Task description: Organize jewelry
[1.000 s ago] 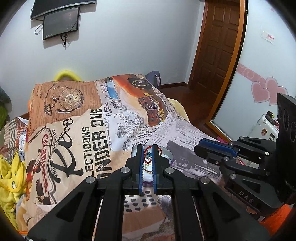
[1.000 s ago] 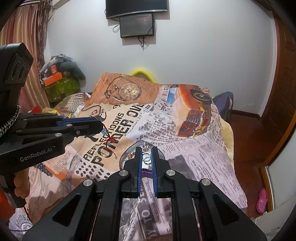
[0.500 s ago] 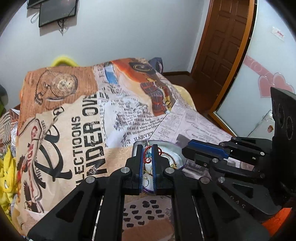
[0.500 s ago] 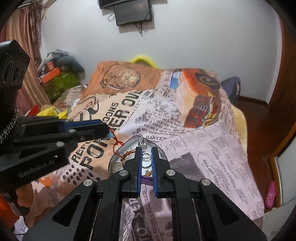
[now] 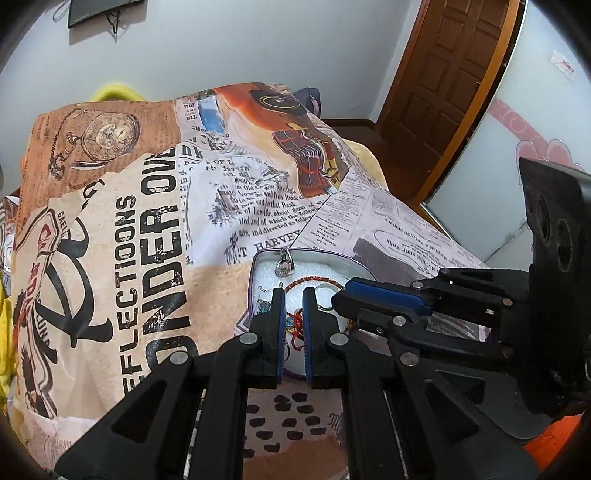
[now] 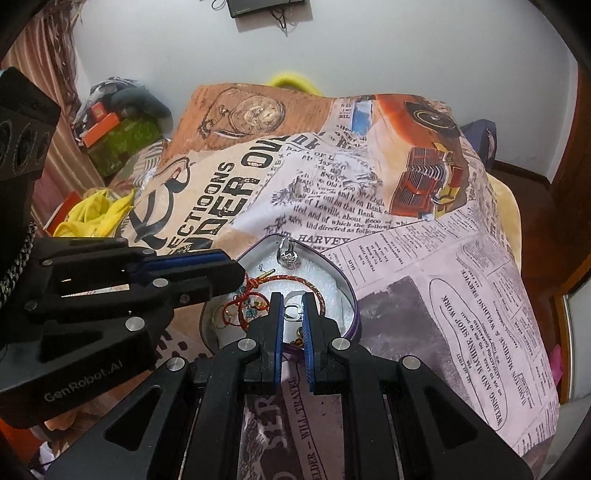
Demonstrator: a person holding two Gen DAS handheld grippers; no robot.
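Heart-shaped tin (image 6: 343,280) sitting on the bed, near the close edge of the newspaper-print bedspread (image 6: 424,266), lid off, lined with white foam. Inside: a clear crystal pendant (image 6: 289,254) up at the far tip, a red and gold braided cord bracelet (image 6: 291,277) curving across the middle, a tangle of red string with little teal beads (image 6: 245,308) on the left side, plus a small silver ring (image 6: 293,312) lower down. A few gold bits near the close rim, too small to make out.

Left gripper (image 5: 293,295) hanging right over the tin, blue-padded fingers drawn in to a narrow gap, nothing pinched between them as far as can be seen. Red string visible through the gap but lying below, can't tell if touched. Right gripper (image 6: 293,301) same deal, fingers pulled in narrow, nothing held, silver ring showing through the slot underneath. Both pointed steeply down at the tin, tips close together, left one coming in from the left side, right one from the near side.

Further out: yellow cloth (image 6: 92,216) bunched at the left of the bed, cluttered pile (image 6: 114,125) in the far left corner, dark screen (image 5: 99,9) on the far wall, brown wooden door (image 5: 454,74) off to the right
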